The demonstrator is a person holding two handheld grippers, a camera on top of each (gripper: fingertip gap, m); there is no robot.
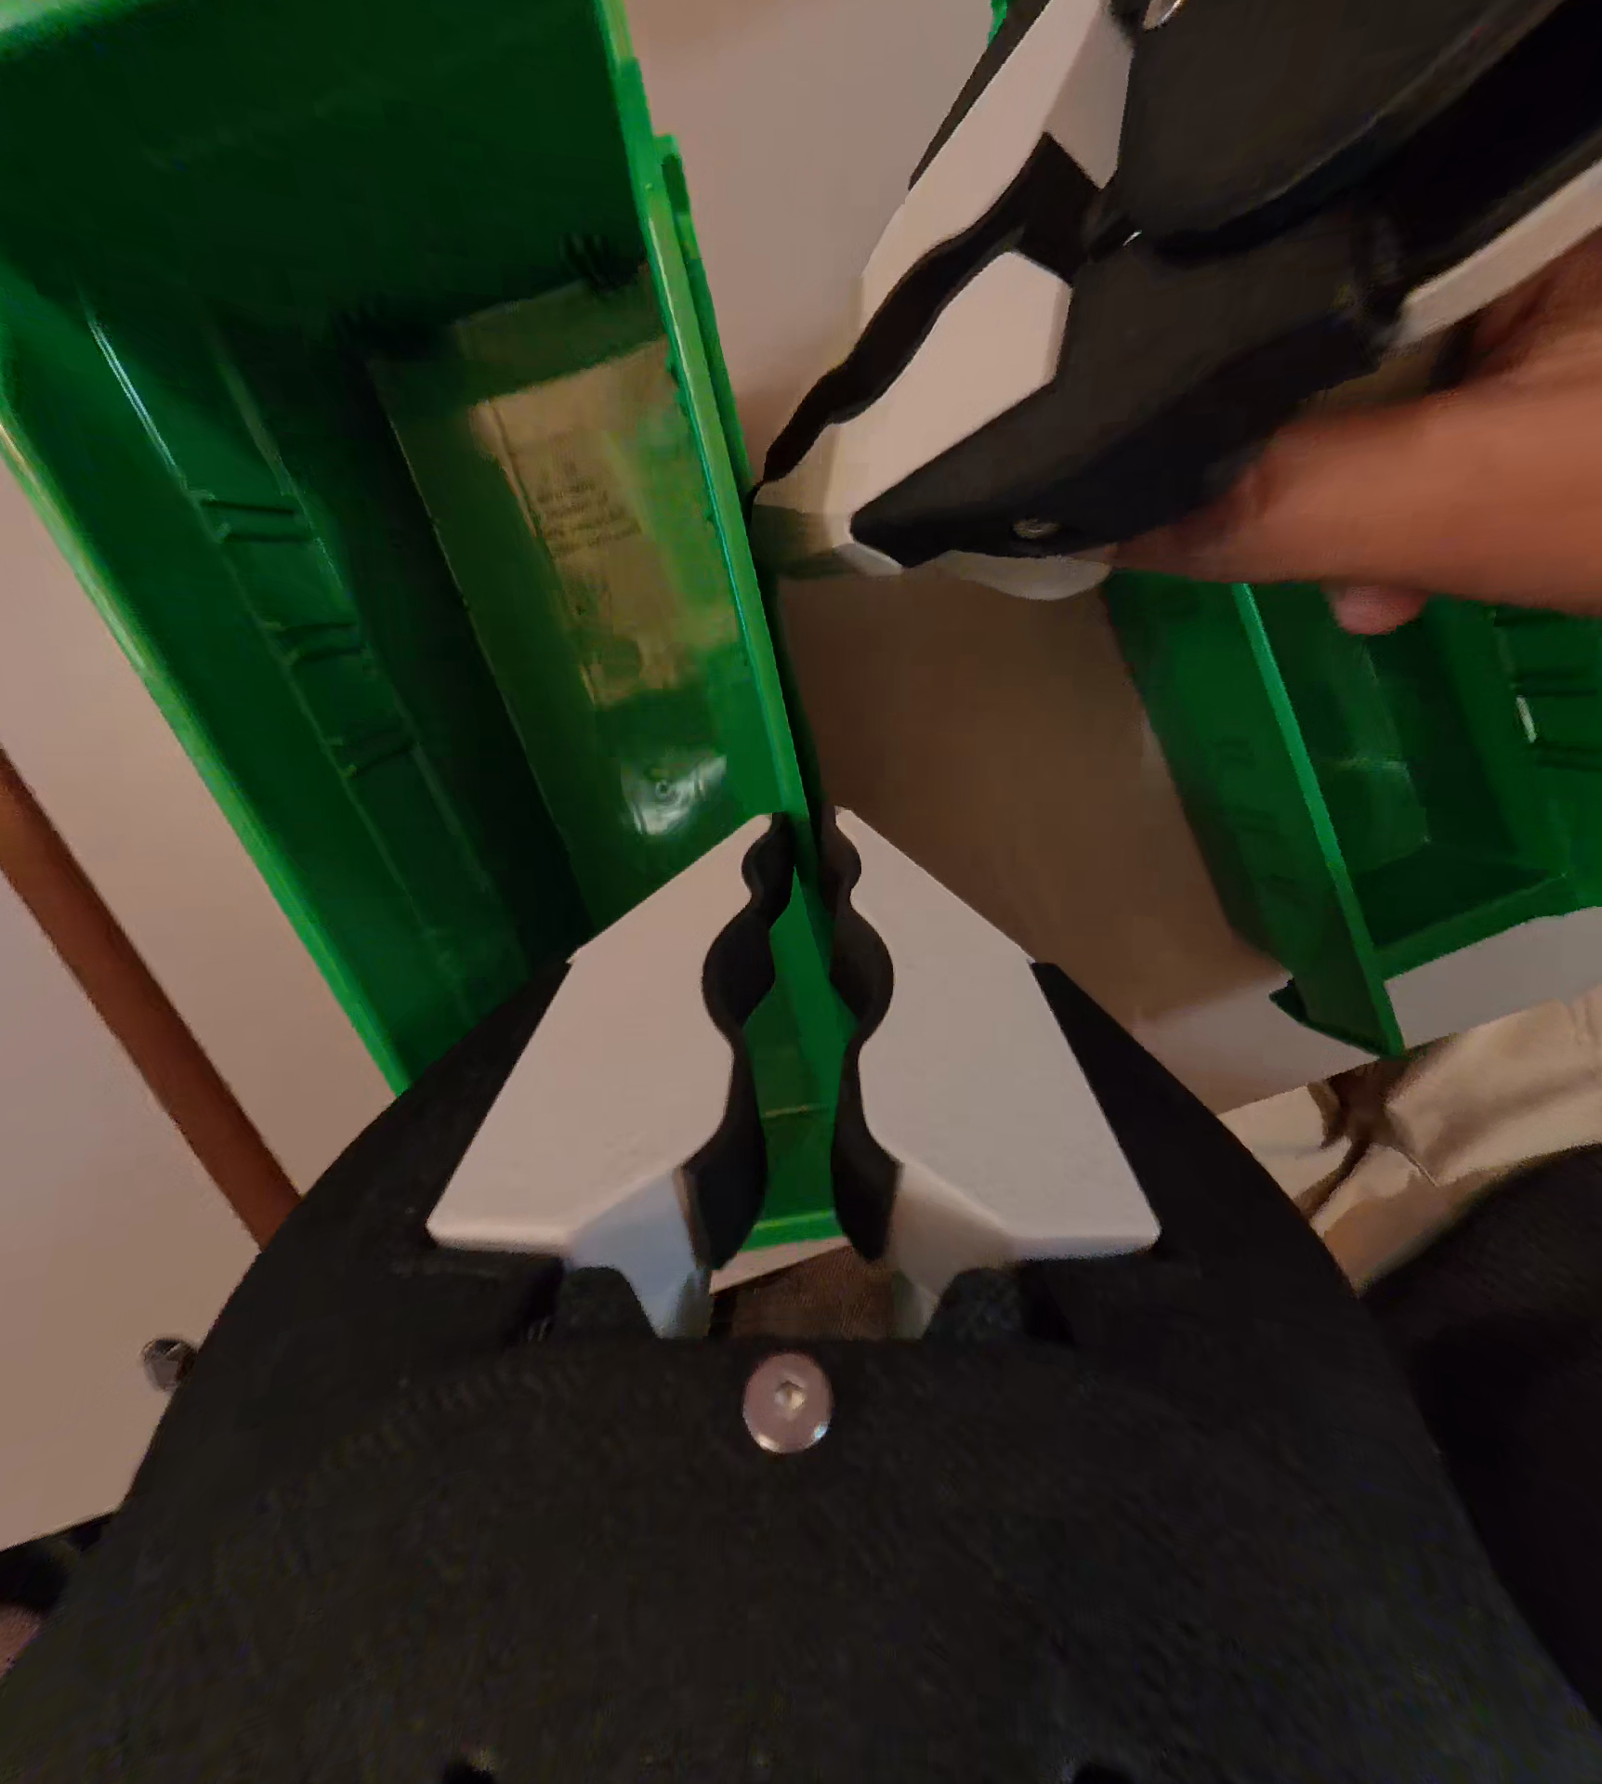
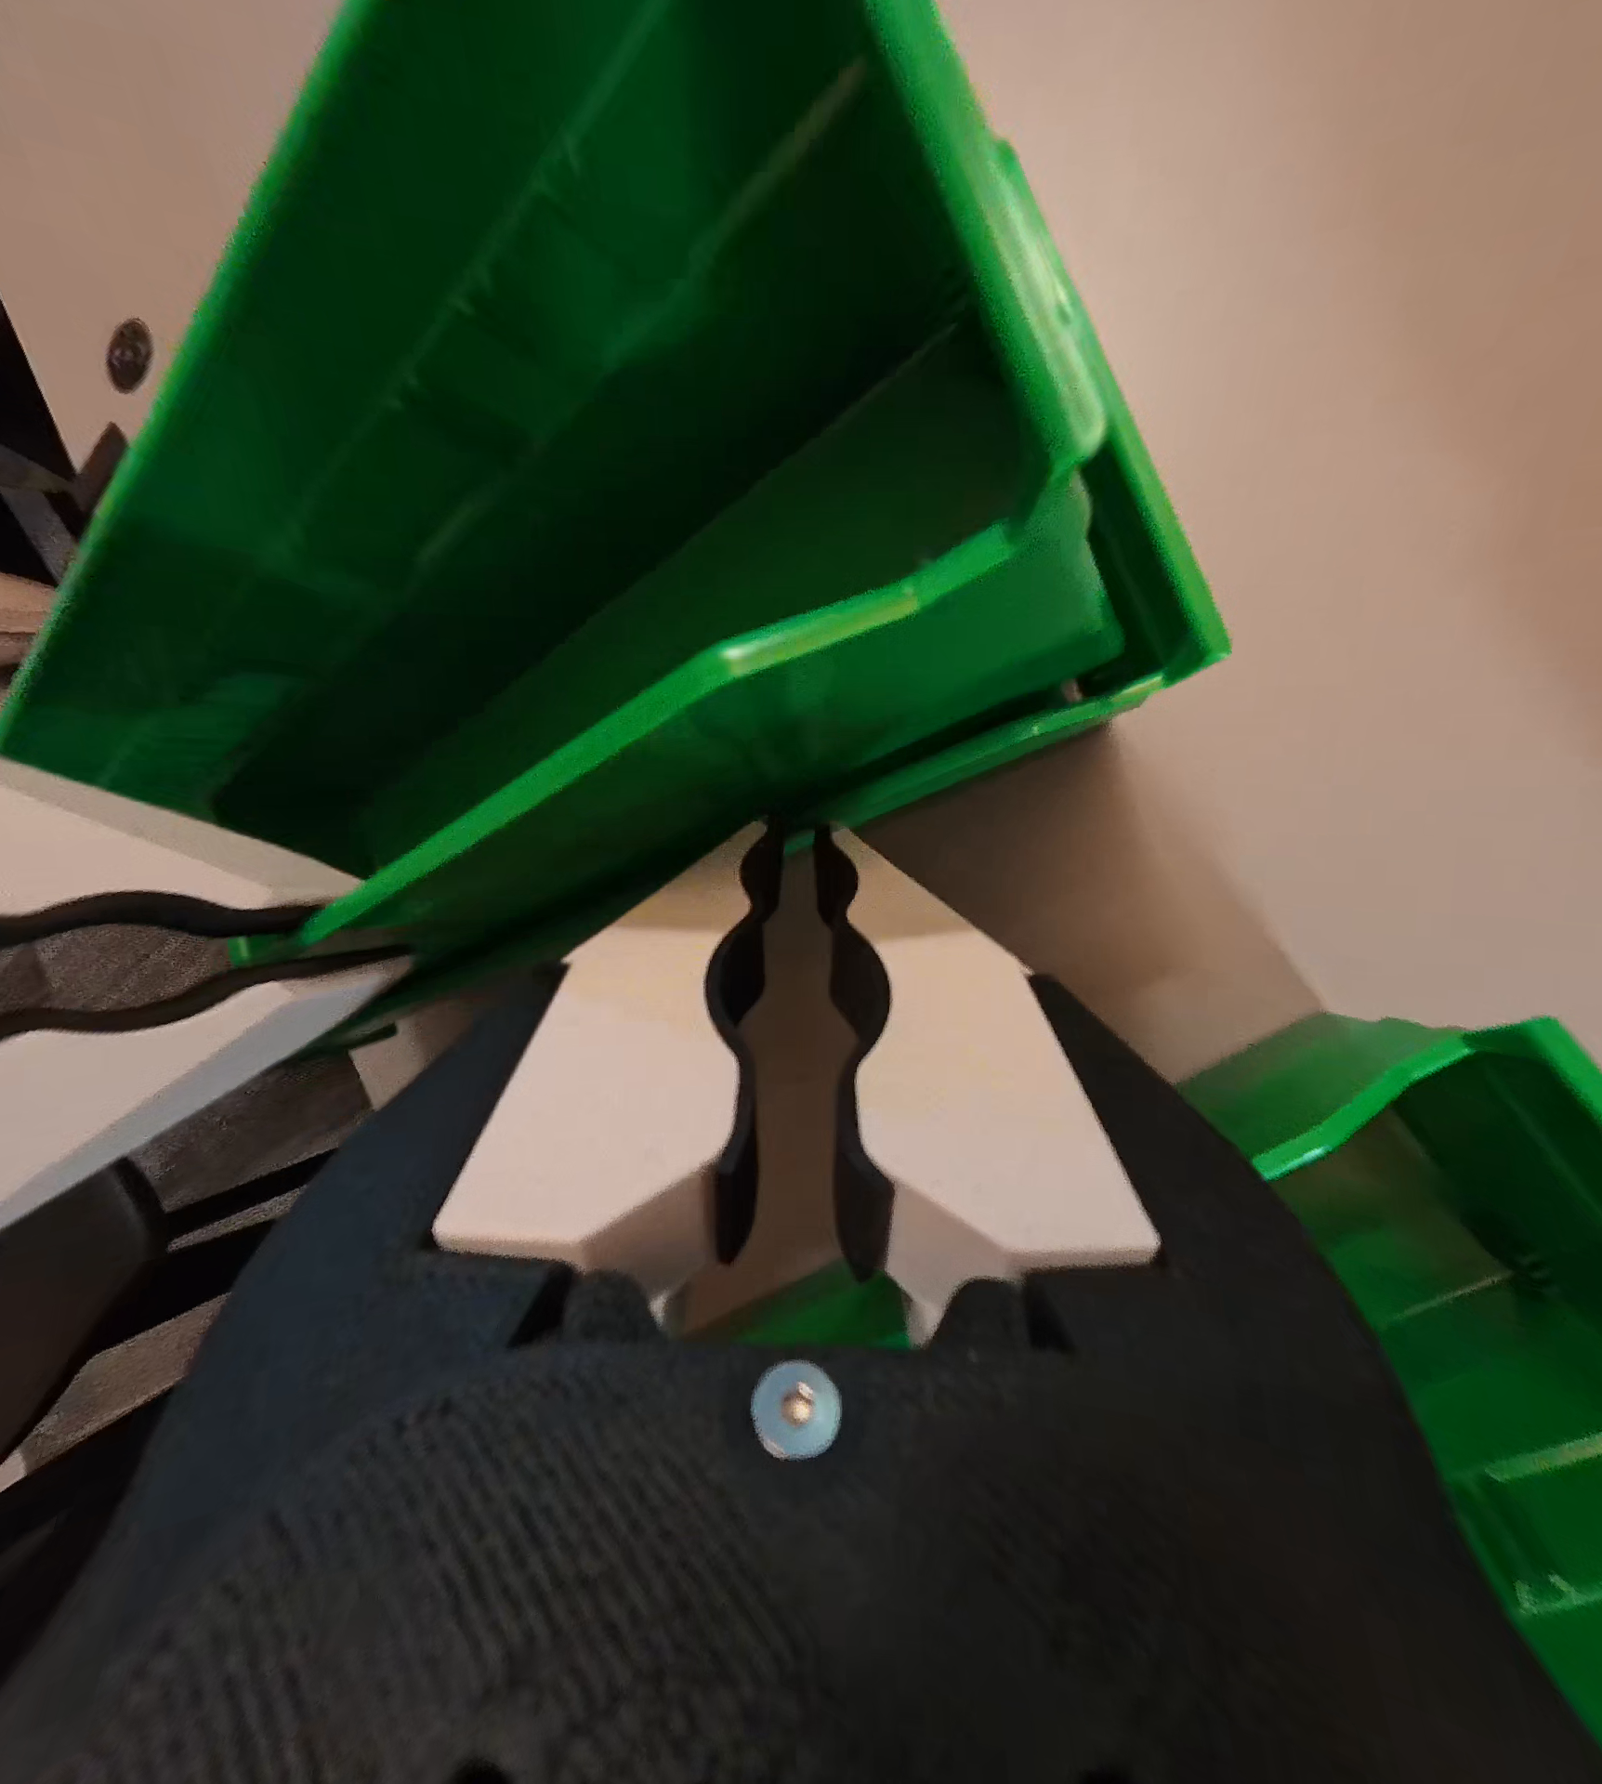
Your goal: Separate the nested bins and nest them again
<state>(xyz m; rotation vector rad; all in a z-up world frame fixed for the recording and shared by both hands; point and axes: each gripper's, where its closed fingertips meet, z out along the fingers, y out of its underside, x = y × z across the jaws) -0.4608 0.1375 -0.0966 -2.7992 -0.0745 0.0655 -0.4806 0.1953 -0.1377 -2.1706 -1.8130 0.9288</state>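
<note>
A green plastic bin [image 1: 295,579] is held up in the air, tilted, with its open inside toward my left wrist camera. My left gripper [image 1: 802,830] is shut on its long side rim. My right gripper [image 1: 759,492] comes in from the upper right, and its tips pinch the same rim farther along. In the right wrist view the bin [image 2: 536,434] fills the upper half. The right gripper [image 2: 802,830] meets its lower rim, and the left gripper [image 2: 324,936] grips that rim at the left. A second green bin [image 1: 1415,772] [image 2: 1502,1351] stands apart, below right.
The second bin rests on a white surface [image 1: 1241,1043] with a near edge. A person's hand [image 1: 1454,483] holds the right gripper. A brown wooden strip [image 1: 102,965] runs along a pale wall at the left. Dark and beige cloth lies at the lower right [image 1: 1502,1110].
</note>
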